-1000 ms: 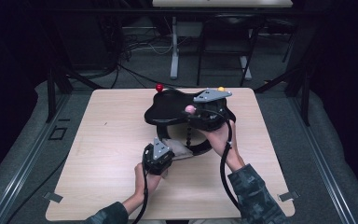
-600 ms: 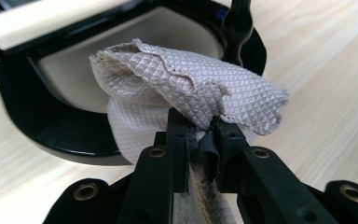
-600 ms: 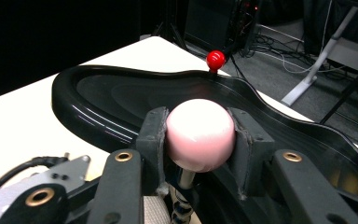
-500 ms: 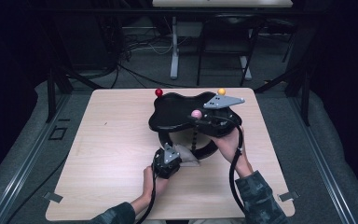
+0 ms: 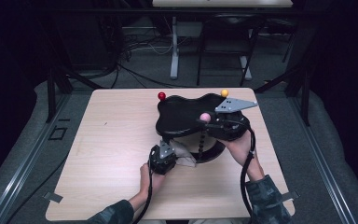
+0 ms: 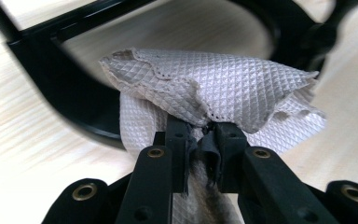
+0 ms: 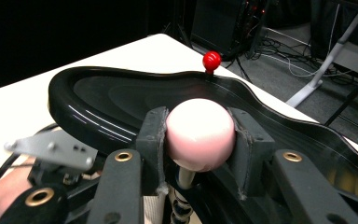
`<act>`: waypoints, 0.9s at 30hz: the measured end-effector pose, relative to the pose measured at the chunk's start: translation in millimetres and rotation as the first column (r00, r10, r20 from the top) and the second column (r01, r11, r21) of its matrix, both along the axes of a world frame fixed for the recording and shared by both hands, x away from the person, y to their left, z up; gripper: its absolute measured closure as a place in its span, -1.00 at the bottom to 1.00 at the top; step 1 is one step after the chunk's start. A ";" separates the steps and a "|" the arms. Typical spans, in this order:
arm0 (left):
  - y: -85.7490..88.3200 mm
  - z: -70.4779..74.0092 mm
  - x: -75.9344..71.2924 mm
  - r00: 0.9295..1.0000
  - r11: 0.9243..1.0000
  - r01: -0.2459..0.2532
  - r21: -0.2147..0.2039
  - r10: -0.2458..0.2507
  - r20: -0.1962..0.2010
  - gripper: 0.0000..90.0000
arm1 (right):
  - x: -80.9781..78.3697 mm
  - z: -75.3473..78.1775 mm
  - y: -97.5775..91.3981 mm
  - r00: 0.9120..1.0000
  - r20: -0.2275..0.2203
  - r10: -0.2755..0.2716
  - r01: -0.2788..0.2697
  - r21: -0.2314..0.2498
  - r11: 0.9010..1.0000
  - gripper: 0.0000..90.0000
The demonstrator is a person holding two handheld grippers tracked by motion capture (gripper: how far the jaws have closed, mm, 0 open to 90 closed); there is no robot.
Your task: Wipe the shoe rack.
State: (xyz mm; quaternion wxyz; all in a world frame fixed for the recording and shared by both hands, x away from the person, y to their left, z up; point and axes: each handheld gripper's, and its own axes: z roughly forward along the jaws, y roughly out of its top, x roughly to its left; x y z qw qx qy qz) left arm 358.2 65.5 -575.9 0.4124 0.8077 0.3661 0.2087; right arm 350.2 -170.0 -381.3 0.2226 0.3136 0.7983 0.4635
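Between right tool [image 7: 199, 140] pads, pink ball [image 7: 200, 134]

Light falls from above onto the pale wooden table [image 5: 121, 154], which stands bright against a dim, nearly black room, and the high view is soft and grainy with straight lines bowing slightly toward its edges. In the left gripper view the waffle-textured cloth [image 6: 223, 88] is sharp while the tabletop to its left smears into streaks. In the right gripper view the pink ball [image 7: 200, 134] glares almost white, thin highlights run along the glossy black tray [image 7: 102, 112], and the far right background is blurred
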 end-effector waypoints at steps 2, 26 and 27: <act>4.6 -0.4 5.1 1.000 1.000 -0.016 -0.004 0.016 -0.012 0.75 | -0.9 -0.4 -2.6 1.000 0.002 -0.007 0.007 0.002 1.000 0.33; 32.0 2.7 66.4 0.993 0.994 -0.109 -0.005 0.108 -0.053 0.74 | -7.7 -7.7 -11.6 0.993 0.069 -0.100 0.102 -0.020 0.995 0.32; 32.2 1.9 69.5 0.992 0.993 -0.116 -0.001 0.116 -0.051 0.74 | -7.8 -8.3 -11.1 0.992 0.077 -0.102 0.103 -0.017 0.995 0.32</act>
